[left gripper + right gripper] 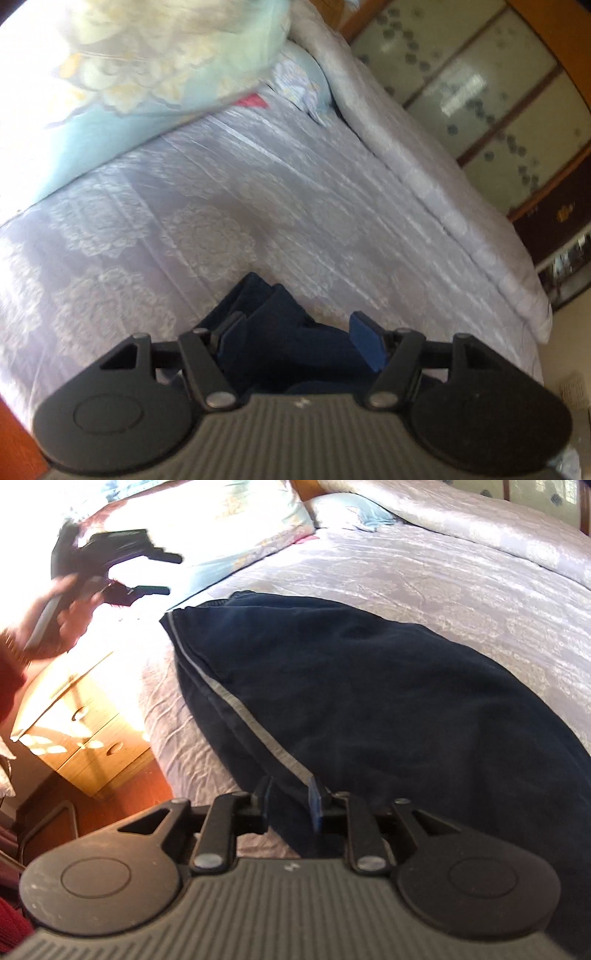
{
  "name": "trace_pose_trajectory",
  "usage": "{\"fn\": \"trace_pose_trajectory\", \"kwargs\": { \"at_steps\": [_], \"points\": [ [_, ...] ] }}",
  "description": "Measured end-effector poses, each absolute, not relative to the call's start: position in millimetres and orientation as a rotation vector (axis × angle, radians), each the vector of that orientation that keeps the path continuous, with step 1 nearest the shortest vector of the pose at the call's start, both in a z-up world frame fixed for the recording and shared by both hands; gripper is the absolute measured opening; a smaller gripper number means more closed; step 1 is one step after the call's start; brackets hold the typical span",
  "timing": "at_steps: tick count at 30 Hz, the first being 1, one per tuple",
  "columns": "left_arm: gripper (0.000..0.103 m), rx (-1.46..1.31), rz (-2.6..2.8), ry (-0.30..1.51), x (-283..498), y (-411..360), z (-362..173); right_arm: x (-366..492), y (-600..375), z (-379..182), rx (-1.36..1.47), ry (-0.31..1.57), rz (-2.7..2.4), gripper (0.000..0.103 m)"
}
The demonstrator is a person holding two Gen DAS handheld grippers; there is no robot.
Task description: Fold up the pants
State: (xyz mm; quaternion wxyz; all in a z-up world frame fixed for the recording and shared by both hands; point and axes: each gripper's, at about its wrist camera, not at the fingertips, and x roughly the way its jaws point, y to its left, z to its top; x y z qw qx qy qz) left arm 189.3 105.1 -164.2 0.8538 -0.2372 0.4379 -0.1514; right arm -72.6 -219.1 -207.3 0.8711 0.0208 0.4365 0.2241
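The dark navy pants [369, 686] with a grey side stripe lie spread on the bed. My right gripper [291, 797] is low at their near edge, its jaws a little apart with the striped seam between them; whether it grips is unclear. My left gripper [295, 332] is open above the pants [280, 332], a bunched part of which shows between its fingers. It also shows in the right wrist view [162, 572], raised over the bed's left side, jaws apart and empty.
The bed [258, 192] has a pale lilac patterned cover. A light blue floral pillow [147, 66] lies at its head and a folded quilt [424, 155] along the far side. A wooden nightstand [85, 731] stands left of the bed, a wardrobe [480, 92] beyond it.
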Motion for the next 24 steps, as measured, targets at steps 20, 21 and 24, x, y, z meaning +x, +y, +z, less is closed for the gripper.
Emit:
{"fn": "trace_pose_trajectory", "kwargs": {
  "at_steps": [20, 21, 24],
  "points": [
    [0.002, -0.384, -0.312, 0.968, 232.8, 88.9, -204.0, -68.9, -237.4, -233.6, 0.134, 0.963, 0.409, 0.030],
    [0.002, -0.386, -0.305, 0.924, 229.8, 91.4, -198.5, -68.9, -237.7, -233.6, 0.134, 0.962, 0.409, 0.030],
    [0.002, -0.420, -0.297, 0.909, 230.7, 97.2, -193.5, -66.8, -239.7, -235.5, 0.148, 0.966, 0.408, 0.030]
  ]
}}
